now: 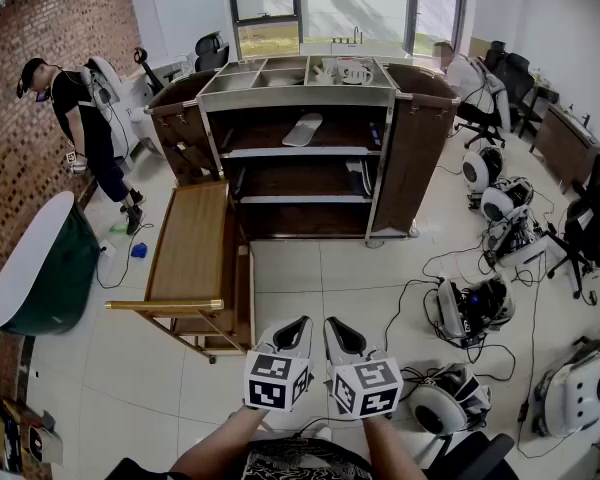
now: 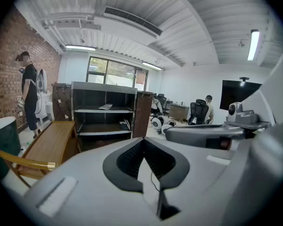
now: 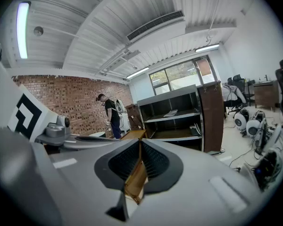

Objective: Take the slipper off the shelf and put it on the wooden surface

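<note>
A pale grey slipper point(image 1: 303, 129) lies on the upper shelf of the dark open shelf cart point(image 1: 298, 96); it also shows as a small pale slipper point(image 2: 105, 107) in the left gripper view and as the same slipper point(image 3: 170, 112) in the right gripper view. The wooden surface point(image 1: 190, 240) folds out from the cart's left side, toward me. Both grippers hang side by side low in the head view, well short of the cart. My left gripper point(image 1: 301, 322) is shut with nothing in it, its tips point(image 2: 142, 140) meeting. My right gripper point(image 1: 331, 324) is shut and empty as well, tips point(image 3: 140, 141) together.
A person point(image 1: 88, 118) stands by the brick wall at the left. A dark green round table point(image 1: 42, 265) sits near the wooden surface. White machines point(image 1: 472, 308) and loose cables cover the floor at the right. More footwear point(image 1: 358, 177) lies on the lower shelf.
</note>
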